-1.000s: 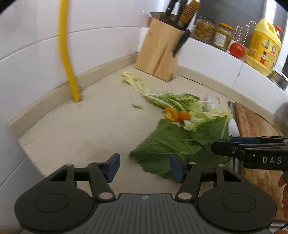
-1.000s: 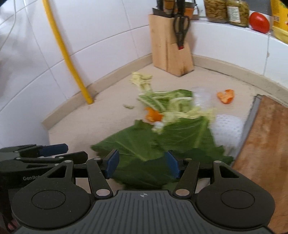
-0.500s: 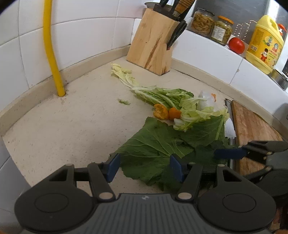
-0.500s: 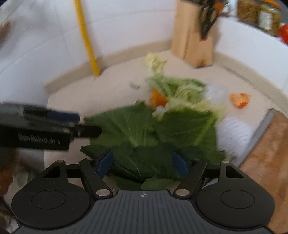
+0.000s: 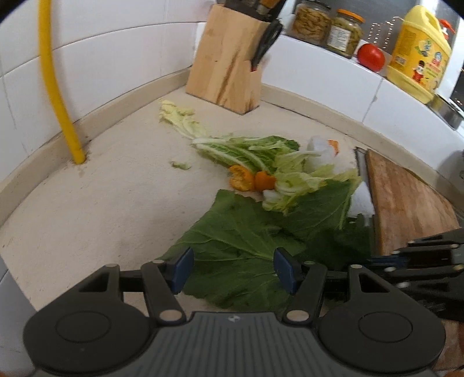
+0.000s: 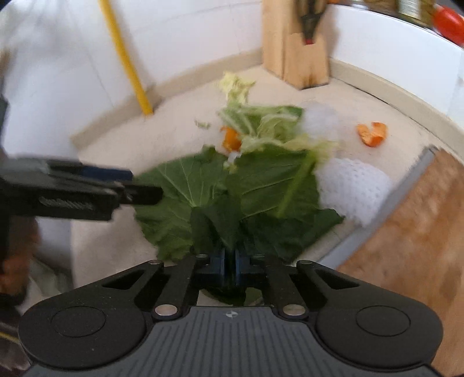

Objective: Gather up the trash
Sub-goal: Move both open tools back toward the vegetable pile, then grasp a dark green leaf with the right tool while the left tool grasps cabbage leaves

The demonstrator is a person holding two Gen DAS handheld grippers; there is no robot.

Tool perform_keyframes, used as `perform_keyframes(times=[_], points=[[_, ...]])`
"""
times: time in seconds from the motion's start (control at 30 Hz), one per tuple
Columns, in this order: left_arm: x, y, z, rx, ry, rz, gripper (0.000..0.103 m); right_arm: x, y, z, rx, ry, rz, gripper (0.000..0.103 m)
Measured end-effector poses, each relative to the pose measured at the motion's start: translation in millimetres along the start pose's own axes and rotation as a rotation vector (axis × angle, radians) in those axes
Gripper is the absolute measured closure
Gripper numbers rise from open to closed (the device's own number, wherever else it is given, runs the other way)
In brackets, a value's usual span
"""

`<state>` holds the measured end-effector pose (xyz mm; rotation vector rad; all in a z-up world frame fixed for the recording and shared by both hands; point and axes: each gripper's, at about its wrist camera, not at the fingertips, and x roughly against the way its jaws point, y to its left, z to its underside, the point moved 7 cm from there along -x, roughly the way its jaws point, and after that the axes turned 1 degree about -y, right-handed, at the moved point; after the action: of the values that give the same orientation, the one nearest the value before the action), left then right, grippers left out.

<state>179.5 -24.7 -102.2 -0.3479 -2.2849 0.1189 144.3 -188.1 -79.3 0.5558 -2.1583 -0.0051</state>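
Beige speckled countertop (image 5: 95, 208), set in a corner of white wall tiles, with a yellow pipe (image 5: 53, 78) rising from its back edge. Wooden knife block (image 5: 229, 58) upright in the corner; on the white ledge beside it, two glass jars (image 5: 327, 24), a red tomato (image 5: 370, 57) and a yellow detergent bottle (image 5: 417, 52). Wooden cutting board (image 5: 406, 200) lying flat to the right. Trash heaped mid-counter: broad dark green leaves (image 5: 240, 240) nearest, pale cabbage leaves (image 5: 246, 150) behind, orange peel pieces (image 5: 250, 181) against them, white foam netting (image 6: 352, 188) touching the leaves' right edge, and one separate orange peel (image 6: 372, 133) farther right. Left gripper (image 5: 233, 269): blue-padded jaws spread wide, holding nothing, straddling the near edge of the dark leaves. Right gripper (image 6: 229, 265): jaws drawn nearly together, pinching the near edge of a dark green leaf between the blue pads. Right view blurred.
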Motion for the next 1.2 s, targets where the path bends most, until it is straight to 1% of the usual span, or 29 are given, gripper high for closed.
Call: perform_keyframes(times=[0.1, 0.23, 0.37, 0.47, 0.53, 0.63, 0.7, 0.77, 0.83, 1.0, 1.1, 1.17, 1.2], points=[[0, -9, -5, -0.017, 0.002, 0.028, 0.047, 21, -9, -4, -0.074, -0.041, -0.020, 0.094], [-2, -23, -10, -0.063, 0.005, 0.039, 0.047, 48, -31, -7, -0.236, -0.100, -0.078, 0.094], [-7, -36, -11, -0.089, 0.021, 0.065, 0.047, 75, -57, -10, -0.386, -0.186, -0.144, 0.094], [-14, -47, -12, -0.109, 0.039, 0.082, 0.047, 93, -75, -9, -0.466, -0.255, -0.174, 0.094], [-18, -56, -14, -0.134, 0.044, 0.085, 0.047, 104, -86, -10, -0.508, -0.296, -0.182, 0.094], [-23, -69, -23, -0.197, 0.028, 0.084, 0.047, 115, -101, -7, -0.523, -0.337, -0.138, 0.094], [-27, -78, -31, -0.260, 0.007, 0.082, 0.046, 115, -107, -4, -0.530, -0.341, -0.132, 0.094], [-36, -89, -38, -0.347, -0.005, 0.079, 0.046, 111, -111, 0, -0.534, -0.334, -0.121, 0.094], [-45, -96, -44, -0.402, -0.013, 0.077, 0.046, 105, -115, 5, -0.533, -0.322, -0.111, 0.094], [-55, -102, -53, -0.401, -0.003, 0.123, 0.047, 86, -121, 20, -0.555, -0.275, -0.093, 0.093], [-64, -111, -53, -0.444, 0.009, 0.123, 0.047, 77, -124, 26, -0.573, -0.256, -0.100, 0.090], [-75, -114, -52, -0.458, 0.034, 0.121, 0.047, 74, -124, 29, -0.561, -0.246, -0.086, 0.089], [-80, -114, -51, -0.464, 0.049, 0.109, 0.047, 73, -123, 30, -0.551, -0.240, -0.073, 0.088]])
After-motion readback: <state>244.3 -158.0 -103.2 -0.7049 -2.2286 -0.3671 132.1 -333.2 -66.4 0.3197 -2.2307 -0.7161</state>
